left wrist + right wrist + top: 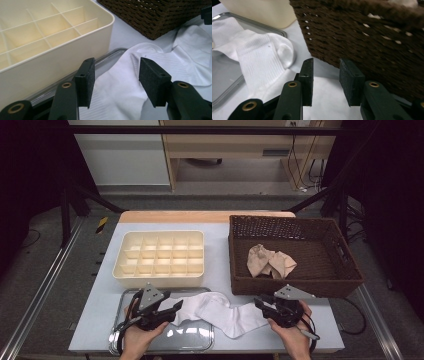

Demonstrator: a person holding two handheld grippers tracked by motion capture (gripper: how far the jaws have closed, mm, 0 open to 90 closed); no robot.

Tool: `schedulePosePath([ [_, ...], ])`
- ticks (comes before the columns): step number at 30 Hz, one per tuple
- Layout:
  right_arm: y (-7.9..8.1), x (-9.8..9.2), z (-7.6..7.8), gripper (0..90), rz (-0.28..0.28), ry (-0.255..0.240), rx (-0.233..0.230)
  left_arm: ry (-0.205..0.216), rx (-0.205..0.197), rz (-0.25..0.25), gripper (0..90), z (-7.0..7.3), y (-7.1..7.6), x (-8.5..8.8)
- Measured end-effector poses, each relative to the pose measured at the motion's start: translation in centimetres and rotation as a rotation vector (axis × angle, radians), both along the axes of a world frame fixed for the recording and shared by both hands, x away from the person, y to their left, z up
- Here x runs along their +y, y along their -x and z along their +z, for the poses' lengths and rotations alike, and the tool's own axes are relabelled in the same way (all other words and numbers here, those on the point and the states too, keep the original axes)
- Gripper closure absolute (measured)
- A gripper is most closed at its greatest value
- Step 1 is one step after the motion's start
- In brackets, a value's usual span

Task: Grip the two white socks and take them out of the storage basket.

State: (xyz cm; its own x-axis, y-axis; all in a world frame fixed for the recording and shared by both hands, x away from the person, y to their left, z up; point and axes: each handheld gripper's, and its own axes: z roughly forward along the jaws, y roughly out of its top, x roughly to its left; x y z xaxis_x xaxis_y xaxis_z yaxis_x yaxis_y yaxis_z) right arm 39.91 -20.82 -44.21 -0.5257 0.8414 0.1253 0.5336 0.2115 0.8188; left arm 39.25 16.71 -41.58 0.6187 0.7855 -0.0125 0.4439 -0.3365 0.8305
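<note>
Left gripper [176, 307] and right gripper [260, 303]: jaws apart, released, gripping nothing. White sock [220, 312] flat between them, partly across metal tray [192, 343]. Beyond: divided box [159, 276], wicker basket [295, 287] containing beige sock [270, 261].

Ahead of my jaws, past the far edge of the table [100, 310], the floor [200, 200] is grey and dull. Farther on stands a wooden desk [240, 145] with pale legs, and beside it a white cabinet [125, 155]. Cables [302, 165] hang down by the desk's far end. Black frame bars [200, 130] cross overhead and slant down on both sides of me. Metal rails [40, 295] run along the floor at either side. The outer corners fall into darkness; the light is even and soft.
</note>
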Motion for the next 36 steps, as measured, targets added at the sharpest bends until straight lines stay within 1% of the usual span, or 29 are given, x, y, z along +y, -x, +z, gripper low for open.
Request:
schedulePosePath([
  [3, 0.1, -0.6, -0.3, 64.8, -0.013, -0.004, 0.007, -0.001, 0.003, -0.011, 47.4, -0.1, -0.1, -1.1],
  [5, 0.2, -0.8, -0.5, 64.7, -0.019, 0.013, 0.002, -0.007, 0.005, -0.024, 48.4, -0.3, -0.1, -2.1],
  [7, 0.1, -0.9, -0.5, 64.8, -0.021, 0.022, 0.000, -0.006, 0.008, -0.027, 49.1, -0.4, -0.2, -2.4],
  [8, 0.1, -1.1, -0.6, 65.2, -0.033, 0.042, 0.003, -0.015, 0.017, -0.033, 49.6, -0.7, -0.3, -3.0],
  [9, 0.0, -1.3, -0.7, 65.5, -0.037, 0.046, 0.010, -0.015, 0.020, -0.034, 50.1, -0.9, -0.3, -3.3],
  [12, -0.1, -1.8, -1.1, 65.6, -0.054, 0.055, 0.023, -0.020, 0.031, -0.044, 51.5, -1.4, -0.4, -3.9],
  [13, -0.2, -2.0, -1.2, 65.5, -0.062, 0.058, 0.020, -0.020, 0.031, -0.044, 52.0, -1.4, -0.4, -3.9],
  [15, -0.2, -2.5, -1.3, 65.1, -0.075, 0.060, 0.018, -0.029, 0.046, -0.050, 53.3, -2.0, -0.5, -4.4],
  [19, -0.3, -3.1, -1.6, 64.4, -0.096, 0.057, 0.029, -0.049, 0.075, -0.058, 54.5, -3.0, -0.5, -4.9],
  [23, -0.4, -3.3, -1.9, 64.3, -0.106, 0.064, 0.042, -0.064, 0.081, -0.049, 55.0, -3.7, -0.7, -5.3],
  [25, -0.4, -3.4, -2.1, 64.3, -0.107, 0.071, 0.056, -0.072, 0.090, -0.046, 56.0, -4.0, -0.9, -5.5],
  [27, -0.4, -3.4, -2.2, 64.4, -0.106, 0.075, 0.060, -0.078, 0.095, -0.043, 57.6, -4.3, -1.0, -5.7],
  [28, -0.5, -3.6, -2.4, 64.7, -0.106, 0.079, 0.078, -0.084, 0.096, -0.038, 58.9, -4.7, -1.1, -5.9],
  [30, -0.7, -3.6, -2.6, 64.9, -0.106, 0.085, 0.088, -0.090, 0.105, -0.033, 62.0, -5.0, -1.3, -6.0],
  [33, -0.9, -3.7, -2.8, 66.2, -0.107, 0.095, 0.100, -0.089, 0.116, -0.034, 67.6, -5.2, -1.4, -6.0],
  [36, -1.0, -3.7, -2.9, 67.0, -0.108, 0.097, 0.108, -0.096, 0.116, -0.042, 74.3, -5.3, -1.3, -6.1],
])
